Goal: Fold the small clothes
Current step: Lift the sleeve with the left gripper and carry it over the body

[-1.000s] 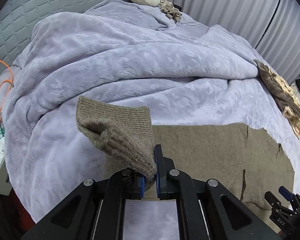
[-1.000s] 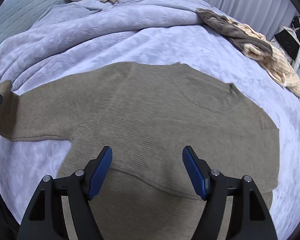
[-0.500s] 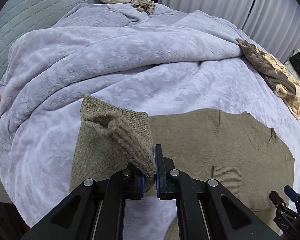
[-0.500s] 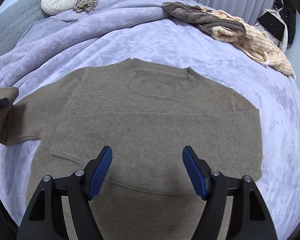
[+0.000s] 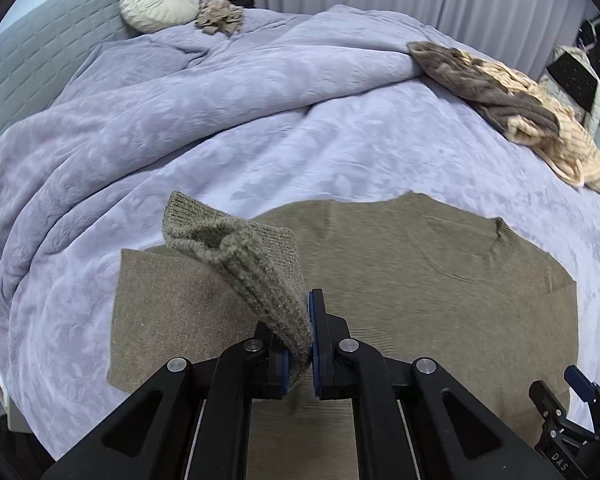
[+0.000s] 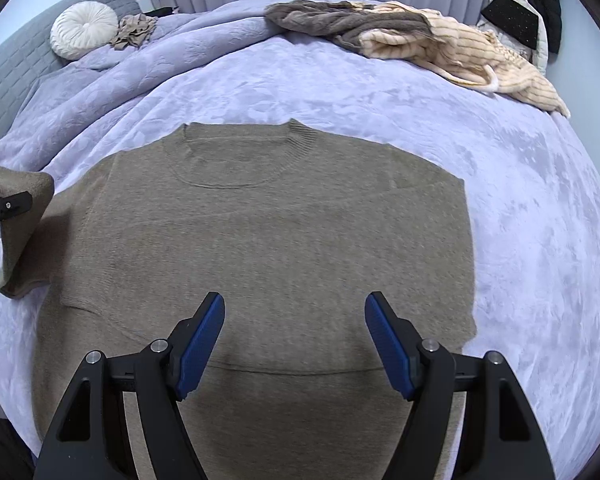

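Observation:
An olive-brown knit sweater (image 6: 268, 232) lies flat on the lavender bed cover, collar away from me; it also shows in the left wrist view (image 5: 420, 280). My left gripper (image 5: 300, 344) is shut on the ribbed cuff of the sweater's left sleeve (image 5: 236, 248) and holds it lifted over the sweater's left side. The lifted sleeve (image 6: 20, 208) and the left gripper show at the left edge of the right wrist view. My right gripper (image 6: 294, 340) is open and empty above the sweater's lower middle. Its tip shows in the left wrist view (image 5: 572, 412).
The lavender blanket (image 5: 180, 112) is bunched toward the headboard. A round white cushion (image 6: 84, 30) and a small beige garment (image 6: 134, 32) lie at the far left. A heap of brown and cream clothes (image 6: 420, 40) lies at the far right.
My left gripper has carried the sleeve cuff rightward over the sweater body. The right gripper has shifted so the whole sweater is centred in its view; it stays open.

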A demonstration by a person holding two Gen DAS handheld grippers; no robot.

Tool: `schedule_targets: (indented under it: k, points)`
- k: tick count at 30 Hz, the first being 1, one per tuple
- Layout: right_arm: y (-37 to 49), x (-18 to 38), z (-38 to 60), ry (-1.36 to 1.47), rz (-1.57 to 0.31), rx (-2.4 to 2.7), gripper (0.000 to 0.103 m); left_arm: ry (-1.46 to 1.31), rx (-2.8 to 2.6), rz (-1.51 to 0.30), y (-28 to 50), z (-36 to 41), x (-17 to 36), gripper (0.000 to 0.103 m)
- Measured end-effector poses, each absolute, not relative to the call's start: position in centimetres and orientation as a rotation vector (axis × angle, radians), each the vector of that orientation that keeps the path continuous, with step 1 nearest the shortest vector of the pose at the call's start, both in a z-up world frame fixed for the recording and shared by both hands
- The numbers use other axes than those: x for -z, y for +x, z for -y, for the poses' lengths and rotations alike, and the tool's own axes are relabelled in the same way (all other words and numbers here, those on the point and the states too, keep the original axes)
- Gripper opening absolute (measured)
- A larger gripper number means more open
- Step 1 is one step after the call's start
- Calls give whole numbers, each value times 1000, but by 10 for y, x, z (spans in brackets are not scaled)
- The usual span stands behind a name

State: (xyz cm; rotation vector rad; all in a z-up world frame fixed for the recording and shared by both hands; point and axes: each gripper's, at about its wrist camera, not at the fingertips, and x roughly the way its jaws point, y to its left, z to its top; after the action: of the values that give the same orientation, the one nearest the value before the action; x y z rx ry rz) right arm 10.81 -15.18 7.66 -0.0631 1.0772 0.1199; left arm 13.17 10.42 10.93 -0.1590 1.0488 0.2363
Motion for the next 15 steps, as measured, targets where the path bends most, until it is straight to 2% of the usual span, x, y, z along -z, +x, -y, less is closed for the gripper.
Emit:
schedule_targets:
  k: [15]
  points:
    - [95, -76, 224, 7, -1065, -70, 76, -5, -126, -1059, 142, 19, -117, 9]
